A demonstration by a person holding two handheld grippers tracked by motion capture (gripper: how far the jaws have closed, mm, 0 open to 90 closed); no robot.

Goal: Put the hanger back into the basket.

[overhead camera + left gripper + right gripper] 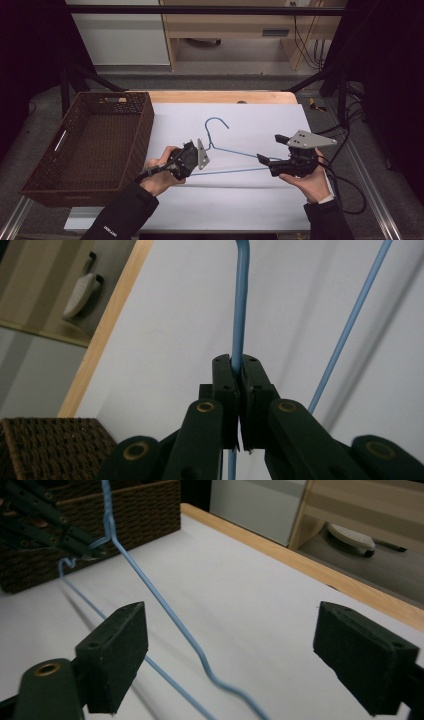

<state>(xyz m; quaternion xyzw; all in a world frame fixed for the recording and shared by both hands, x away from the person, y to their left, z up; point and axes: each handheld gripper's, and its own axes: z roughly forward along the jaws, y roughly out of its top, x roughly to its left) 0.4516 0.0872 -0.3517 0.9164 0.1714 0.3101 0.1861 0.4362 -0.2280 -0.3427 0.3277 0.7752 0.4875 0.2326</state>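
Two hand-held grippers work a blue wire hanger (227, 155) over the white-covered bench (250, 205): the left hand-held gripper (239, 371) pinches its wire near the neck, while the right hand-held gripper (230, 655) stands spread, pads clear — the hanger's shoulder wire running between them. Farther left sits a brown wicker basket (90, 145) — beside the hanger's hook.

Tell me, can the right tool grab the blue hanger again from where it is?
Probably yes. The right tool is open wide, and the blue hanger wire runs right between its pads without touching them. Nothing blocks it. The left tool already pinches the hanger near its hook.
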